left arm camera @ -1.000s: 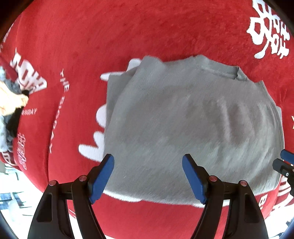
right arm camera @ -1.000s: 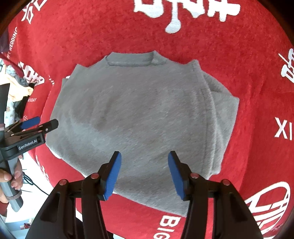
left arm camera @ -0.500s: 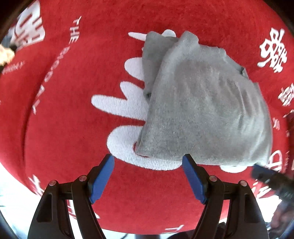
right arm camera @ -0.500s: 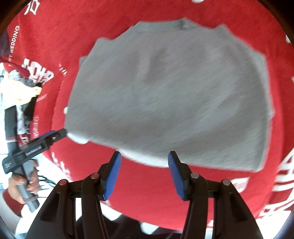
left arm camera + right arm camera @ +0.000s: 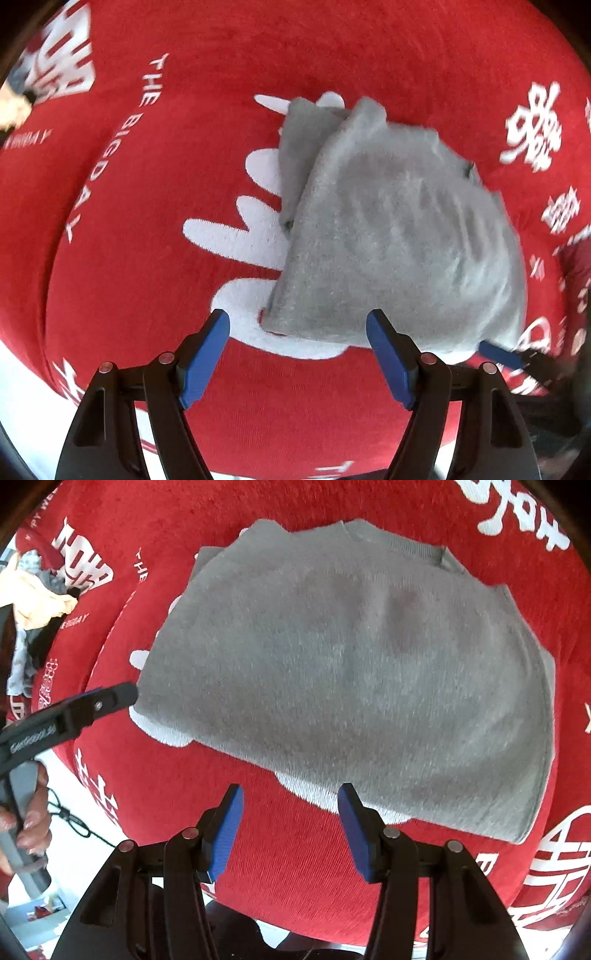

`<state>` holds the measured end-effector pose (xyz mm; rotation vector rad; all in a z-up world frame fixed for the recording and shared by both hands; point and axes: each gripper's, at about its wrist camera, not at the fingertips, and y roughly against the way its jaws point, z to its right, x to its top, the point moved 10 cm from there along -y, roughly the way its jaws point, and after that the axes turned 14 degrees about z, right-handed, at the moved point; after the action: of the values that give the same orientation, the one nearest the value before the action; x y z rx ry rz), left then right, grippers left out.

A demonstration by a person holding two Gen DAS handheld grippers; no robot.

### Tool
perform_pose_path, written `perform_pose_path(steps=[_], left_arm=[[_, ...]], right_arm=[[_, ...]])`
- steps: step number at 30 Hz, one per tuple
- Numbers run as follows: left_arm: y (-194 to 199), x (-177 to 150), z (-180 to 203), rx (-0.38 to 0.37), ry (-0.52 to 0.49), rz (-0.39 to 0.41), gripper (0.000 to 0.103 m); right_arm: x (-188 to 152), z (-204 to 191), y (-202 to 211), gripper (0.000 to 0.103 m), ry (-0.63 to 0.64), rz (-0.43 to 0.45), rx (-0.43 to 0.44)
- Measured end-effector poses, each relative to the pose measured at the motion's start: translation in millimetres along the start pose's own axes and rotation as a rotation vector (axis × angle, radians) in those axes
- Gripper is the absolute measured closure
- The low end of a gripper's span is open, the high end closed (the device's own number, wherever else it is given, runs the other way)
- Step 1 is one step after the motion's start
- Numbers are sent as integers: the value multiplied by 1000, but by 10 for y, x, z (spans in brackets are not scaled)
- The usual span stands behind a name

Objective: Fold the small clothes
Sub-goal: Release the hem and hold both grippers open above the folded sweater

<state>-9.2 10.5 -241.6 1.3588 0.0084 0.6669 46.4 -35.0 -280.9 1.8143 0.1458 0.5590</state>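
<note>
Item 1: heap of mixed clothes, yellow, grey and black, far left edge of desk, well apart from item 3.

Item 2: left claw, black frame w/ blue pads, jaws spread wide, nothing btwn them. Hovers just at near-left corner of item 3; in right wrist view its tip sits right beside that corner; contact can't be told. Person's hand grips its grey handle.

Item 3: folded grey knit sweater, lying flat, centre of desk, collar on far side, sleeve tucked under on left.

Item 4: desk covered in red plush cloth w/ white lettering and motifs; "THE BIGDAY" legible.

Item 5: right claw, same build, jaws apart, empty, just short of sweater's near hem. In left wrist view one blue pad lies at sweater's near-right corner.
</note>
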Motion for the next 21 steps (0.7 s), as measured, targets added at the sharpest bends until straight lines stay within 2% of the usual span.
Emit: perform_pose_path(steps=[3, 9, 21], left_arm=[[82, 127, 31, -11, 51, 28, 25], [186, 321, 190, -17, 6, 71, 25], [162, 259, 208, -6, -24, 57, 25]], right_arm=[[13, -14, 20, 46, 4, 4, -1], [63, -59, 28, 46, 37, 5, -20], [107, 27, 65, 46, 51, 16, -59]])
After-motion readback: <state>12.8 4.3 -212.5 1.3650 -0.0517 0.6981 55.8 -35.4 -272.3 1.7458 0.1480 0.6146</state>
